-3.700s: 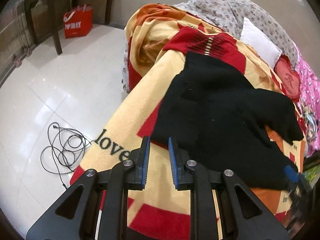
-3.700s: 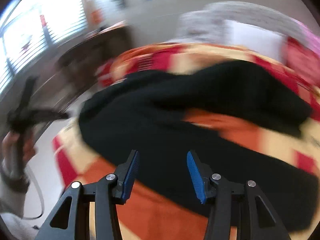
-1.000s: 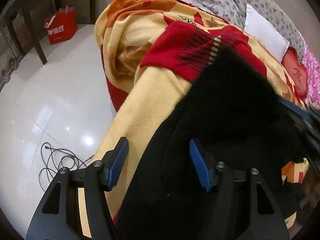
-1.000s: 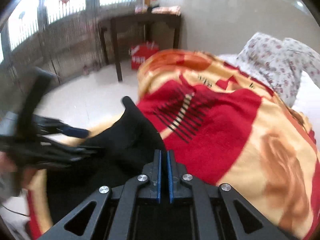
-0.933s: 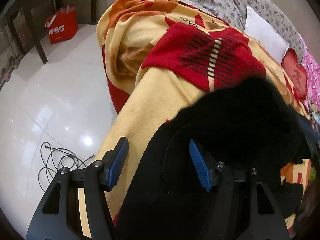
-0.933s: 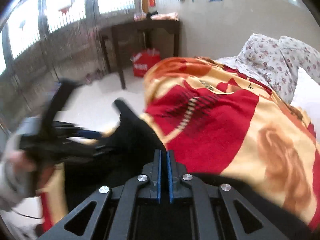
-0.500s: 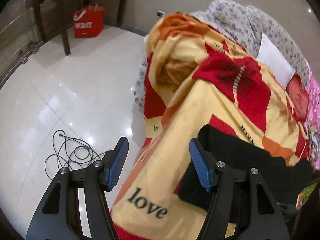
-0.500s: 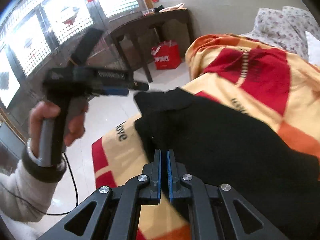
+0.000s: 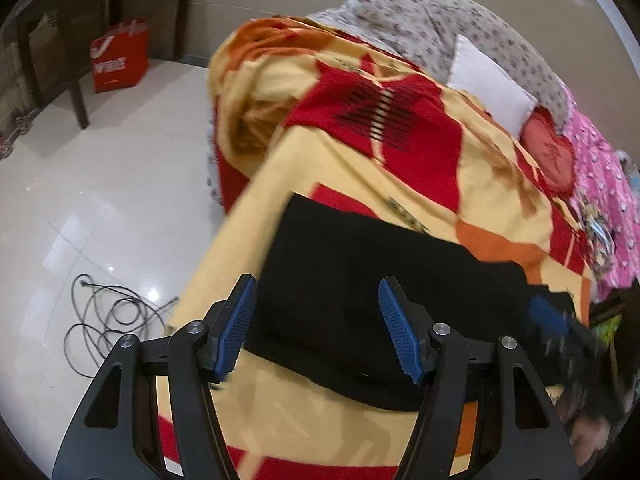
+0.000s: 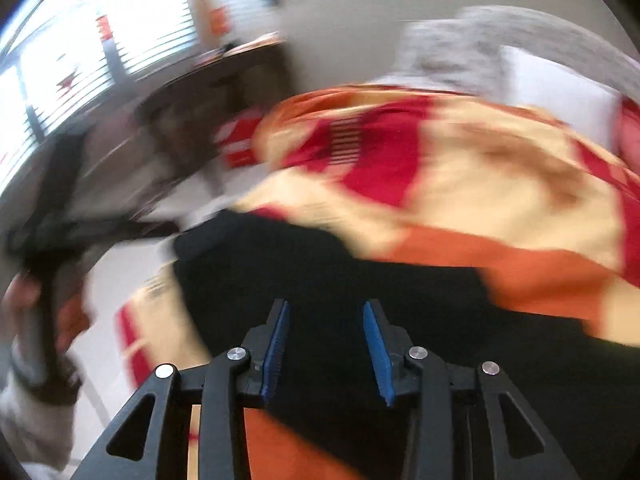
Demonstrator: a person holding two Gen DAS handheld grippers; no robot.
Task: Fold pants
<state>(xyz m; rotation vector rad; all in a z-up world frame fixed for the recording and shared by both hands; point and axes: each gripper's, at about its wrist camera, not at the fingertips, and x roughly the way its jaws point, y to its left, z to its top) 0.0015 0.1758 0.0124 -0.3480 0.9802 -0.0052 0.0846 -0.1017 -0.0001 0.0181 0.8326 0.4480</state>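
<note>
Pants (image 9: 360, 280), black and folded into a flat dark block, lie on the blanket (image 9: 360, 140) that covers the bed, near its floor-side edge; from my left wrist camera I see my left tongs (image 9: 318, 324) spread wide, blue pads (image 9: 236, 320) apart, hovering just above the near edge of the fabric and gripping nothing; at the right edge of that view my right tongs show only as a blurred blue-and-black shape over the far end of the garment. My right wrist view is heavily smeared; there the right tongs (image 10: 326, 344) stand parted with nothing between the pads, the pants (image 10: 360, 280) spread dark beneath them, and the left tongs (image 10: 60, 220) with the hand holding them appear as a dark blur at the left. Beyond the blanket I make out a white pillow (image 9: 488, 80) and floral bedding (image 9: 440, 20); on the tiled floor (image 9: 100, 180) lie a coiled cable (image 9: 108, 316) and a red bag (image 9: 120, 56) beside a dark counter (image 9: 80, 0).
</note>
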